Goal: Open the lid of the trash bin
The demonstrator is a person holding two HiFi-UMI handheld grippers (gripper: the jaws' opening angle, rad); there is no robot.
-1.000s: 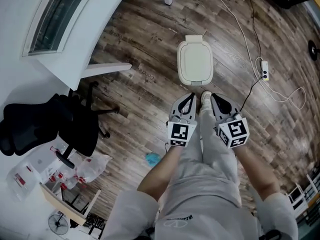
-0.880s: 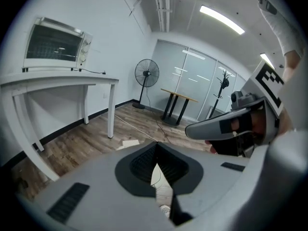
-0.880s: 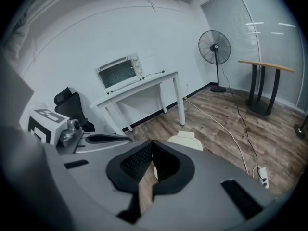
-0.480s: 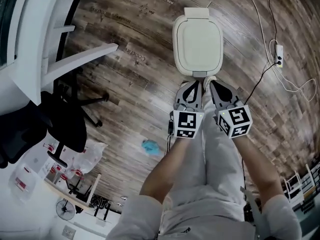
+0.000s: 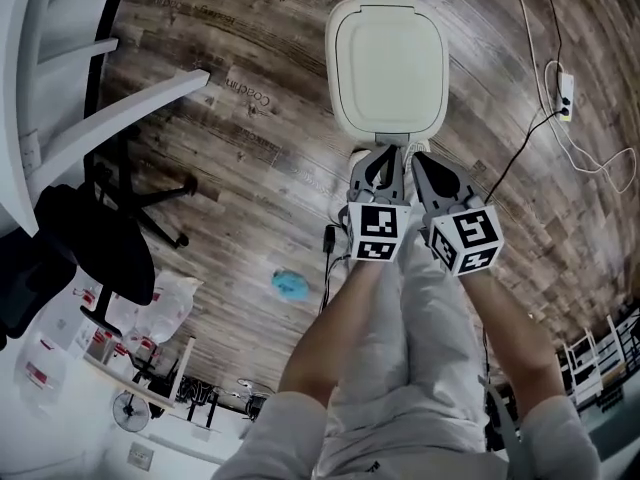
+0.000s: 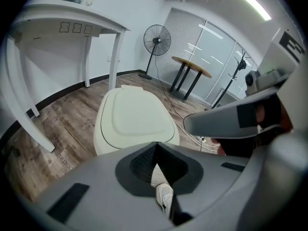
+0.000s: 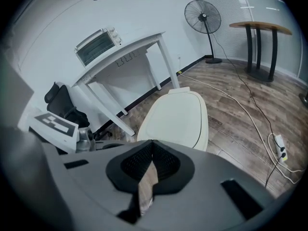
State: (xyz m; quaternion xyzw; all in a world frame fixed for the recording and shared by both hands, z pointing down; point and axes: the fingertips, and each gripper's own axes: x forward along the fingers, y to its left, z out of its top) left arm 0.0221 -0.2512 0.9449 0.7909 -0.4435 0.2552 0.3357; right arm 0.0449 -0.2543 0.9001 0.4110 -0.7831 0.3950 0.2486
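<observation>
Lid (image 5: 388, 53) lies flat and shut on the cream trash bin (image 6: 103, 141), which stands on the wood floor (image 5: 250, 118) straight ahead of the person, with its hinge tab at the far end, toward 12 o'clock in the head view. The left gripper (image 5: 390, 153) and right gripper (image 5: 418, 160) hang side by side above the person's legs, noses aimed at the lid's near edge. That is probably because the front lip, opposite the hinge, is the place to lift from. Each gripper's own view shows its jaws pressed together with nothing clamped; only a shoe (image 6: 163, 196) and the floor show behind the slit. From the 2 grippers the bin sits at 12 o'clock, just beyond their tips and lower down, and not touched as far as I can tell. The left gripper looks marginally nearer the lip.
</observation>
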